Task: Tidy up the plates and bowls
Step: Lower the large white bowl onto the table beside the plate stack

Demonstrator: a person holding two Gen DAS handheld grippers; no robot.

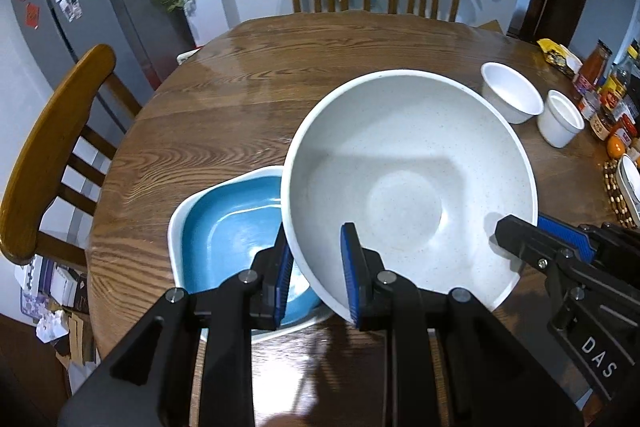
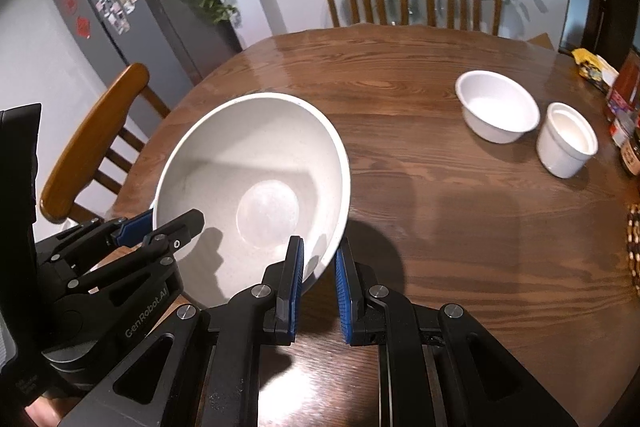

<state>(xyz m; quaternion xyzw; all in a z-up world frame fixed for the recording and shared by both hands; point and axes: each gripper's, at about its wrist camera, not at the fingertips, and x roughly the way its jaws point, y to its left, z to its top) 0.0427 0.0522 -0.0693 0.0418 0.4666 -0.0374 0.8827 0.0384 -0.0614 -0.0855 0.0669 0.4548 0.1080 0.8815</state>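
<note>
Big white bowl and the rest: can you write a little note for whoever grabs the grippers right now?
Left gripper: shut on big bowl rim.
Right gripper: shut on the opposite rim.
Big bowl is tilted in the air, partly above the blue dish on the table.
Small bowl and cup stand far right, untouched.
Left: set big bowl down, then gather those two.

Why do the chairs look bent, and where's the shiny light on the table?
In both wrist views the fisheye lens bends things near the edges, like the side chair. In the left wrist view glare streaks the table at the far side; in the right wrist view the big bowl casts a dark shadow beside it.
</note>
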